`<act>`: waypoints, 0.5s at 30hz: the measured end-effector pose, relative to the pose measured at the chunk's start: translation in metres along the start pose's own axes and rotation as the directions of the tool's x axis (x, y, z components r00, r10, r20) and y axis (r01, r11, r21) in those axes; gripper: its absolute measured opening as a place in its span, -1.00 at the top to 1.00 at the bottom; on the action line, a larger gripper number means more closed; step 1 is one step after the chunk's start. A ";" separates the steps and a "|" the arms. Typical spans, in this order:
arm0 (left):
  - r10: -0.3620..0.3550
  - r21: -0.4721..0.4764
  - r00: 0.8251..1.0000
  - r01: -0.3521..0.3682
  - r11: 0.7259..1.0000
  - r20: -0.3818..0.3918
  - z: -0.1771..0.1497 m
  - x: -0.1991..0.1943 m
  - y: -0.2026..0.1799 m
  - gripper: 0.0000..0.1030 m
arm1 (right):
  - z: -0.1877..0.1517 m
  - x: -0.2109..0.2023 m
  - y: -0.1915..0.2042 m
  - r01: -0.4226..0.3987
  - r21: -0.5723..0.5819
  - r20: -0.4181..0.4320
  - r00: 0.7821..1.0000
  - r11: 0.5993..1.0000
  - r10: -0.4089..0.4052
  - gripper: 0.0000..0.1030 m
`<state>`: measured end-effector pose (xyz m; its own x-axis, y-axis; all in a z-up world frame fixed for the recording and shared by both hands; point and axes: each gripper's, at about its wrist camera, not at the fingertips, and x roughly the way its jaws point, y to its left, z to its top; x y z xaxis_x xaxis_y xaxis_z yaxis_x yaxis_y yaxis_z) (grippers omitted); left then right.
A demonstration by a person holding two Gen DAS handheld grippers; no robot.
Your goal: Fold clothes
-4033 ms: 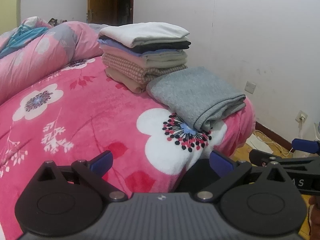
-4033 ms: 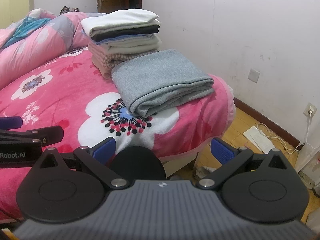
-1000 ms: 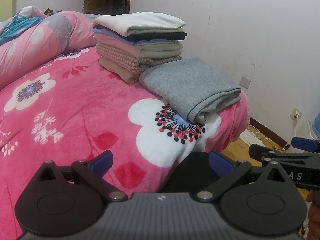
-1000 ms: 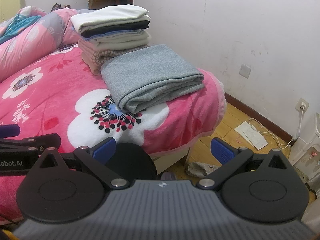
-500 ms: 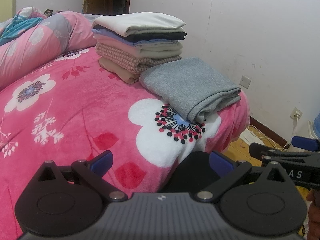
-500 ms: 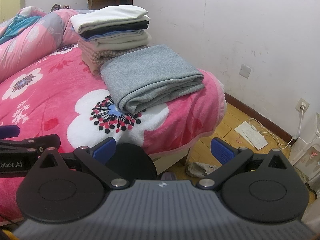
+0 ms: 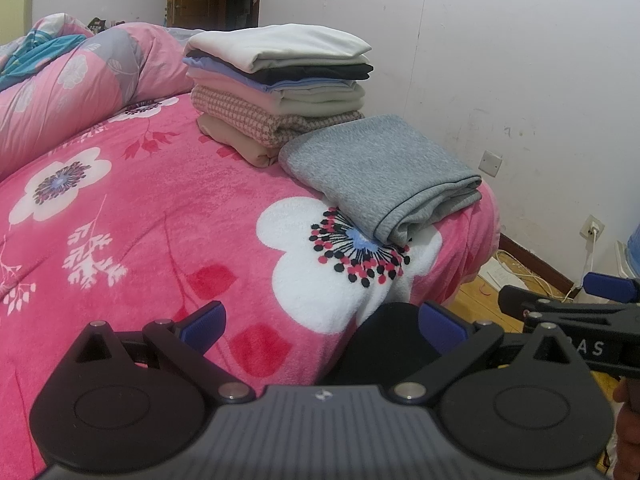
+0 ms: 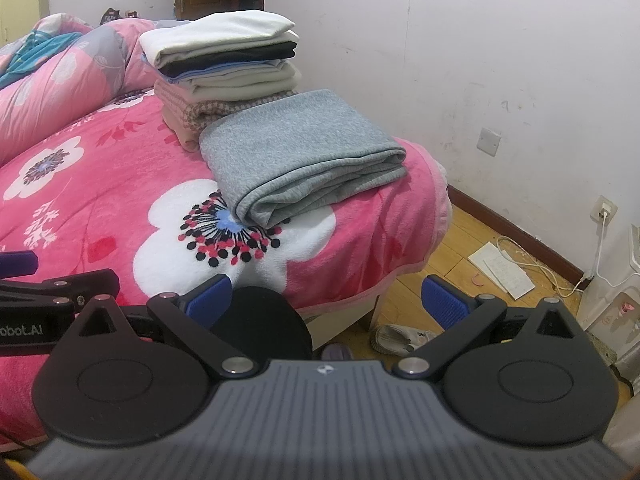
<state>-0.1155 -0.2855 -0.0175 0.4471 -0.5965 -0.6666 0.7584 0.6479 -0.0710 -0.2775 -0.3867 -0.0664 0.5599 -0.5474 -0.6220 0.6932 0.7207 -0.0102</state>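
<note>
Grey knit, the folded garment [image 7: 380, 178] lies near the corner of the pink floral blanket [image 7: 160, 220] in our left wrist view, just beside a stack of folded clothes [image 7: 280, 76]; our left gripper [image 7: 320, 322] is spread wide, gripping nothing. From the right wrist, that grey piece [image 8: 300, 152] sits ahead, and our right gripper [image 8: 326, 300] hangs released over the bed's edge and wooden floor [image 8: 460, 256].

On the bed [image 7: 160, 216] a stack of folded clothes [image 7: 280, 80] sits near the wall; a single folded garment [image 7: 380, 172] lies just before it, touching, at the bed's corner. A rolled quilt [image 7: 80, 92] lies left of the stack.
</note>
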 end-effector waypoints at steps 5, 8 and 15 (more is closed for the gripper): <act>-0.005 0.000 1.000 0.005 1.000 -0.001 -0.001 0.000 0.000 -0.99 | 0.000 -0.002 0.000 0.006 -0.002 0.001 1.000 1.000 -0.006 -0.97; -0.006 0.003 1.000 0.006 1.000 -0.002 -0.001 0.000 0.000 -1.00 | -0.001 -0.002 -0.001 0.011 0.004 0.000 1.000 1.000 -0.011 -0.97; -0.004 0.000 1.000 0.004 1.000 -0.002 -0.002 0.000 0.000 -0.99 | -0.002 -0.001 -0.002 0.015 0.007 0.001 1.000 1.000 -0.015 -0.97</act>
<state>-0.1162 -0.2848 -0.0188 0.4429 -0.5979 -0.6681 0.7600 0.6457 -0.0741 -0.2806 -0.3872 -0.0671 0.5498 -0.5586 -0.6210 0.7046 0.7095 -0.0144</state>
